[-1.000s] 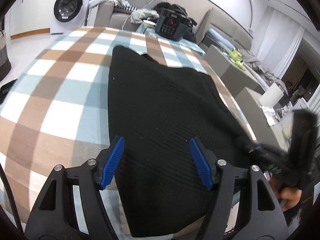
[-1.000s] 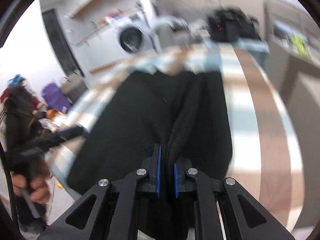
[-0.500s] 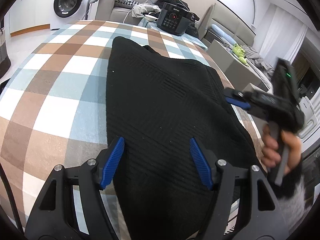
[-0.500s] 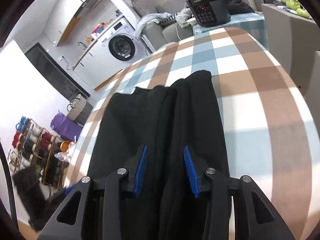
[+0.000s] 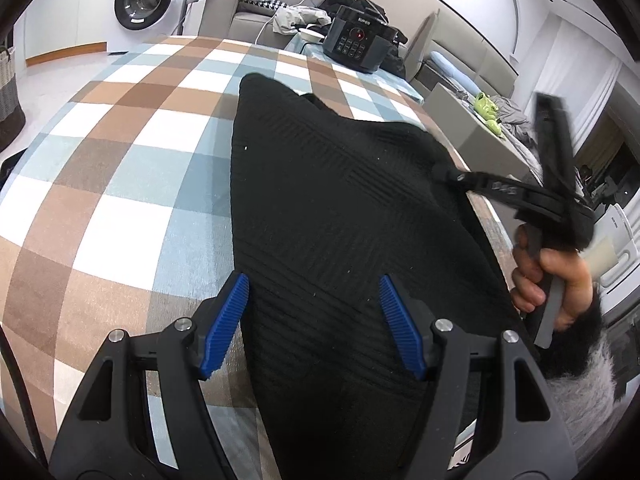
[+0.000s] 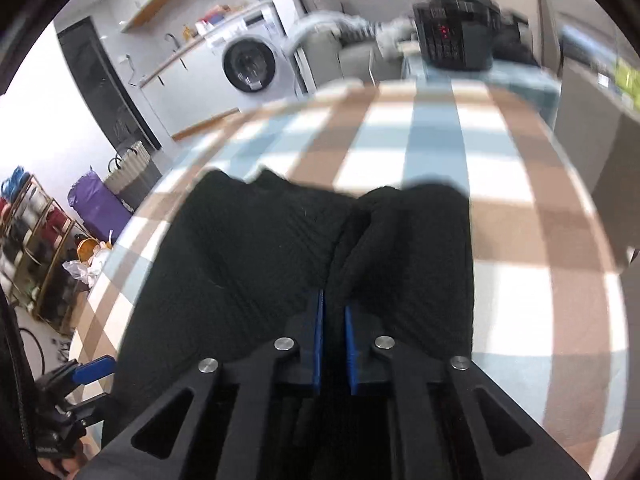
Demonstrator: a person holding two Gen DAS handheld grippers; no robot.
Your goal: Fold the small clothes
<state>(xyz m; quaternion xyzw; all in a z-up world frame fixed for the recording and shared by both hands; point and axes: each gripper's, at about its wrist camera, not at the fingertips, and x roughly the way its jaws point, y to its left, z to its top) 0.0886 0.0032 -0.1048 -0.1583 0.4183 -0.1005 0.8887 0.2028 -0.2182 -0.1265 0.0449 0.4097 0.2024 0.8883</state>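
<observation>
A black knitted garment (image 5: 340, 200) lies lengthwise on the checked tablecloth (image 5: 120, 140). My left gripper (image 5: 312, 284) hovers open over its near end, the left blue pad (image 5: 228, 320) at the garment's left edge and nothing between the pads. My right gripper (image 6: 334, 300) is closing on a raised fold of the garment (image 6: 240, 260), and its blue pads press on the fabric. In the left wrist view the right gripper (image 5: 444, 170) grips the garment's right edge, held by a hand (image 5: 560, 280). The left gripper (image 6: 92, 368) shows at the lower left of the right wrist view.
A black electric cooker (image 5: 356, 44) stands at the table's far end. The table's right edge (image 5: 480, 208) runs close beside the garment. Beyond are a washing machine (image 5: 148, 0), a sofa with clothes and grey cabinets. A shoe rack (image 6: 36, 248) and purple bag (image 6: 96, 204) stand left.
The right gripper let go of the fold, opened, moved farther along the garment's right edge and shut again on a fold there. The left gripper stayed open and hardly moved.
</observation>
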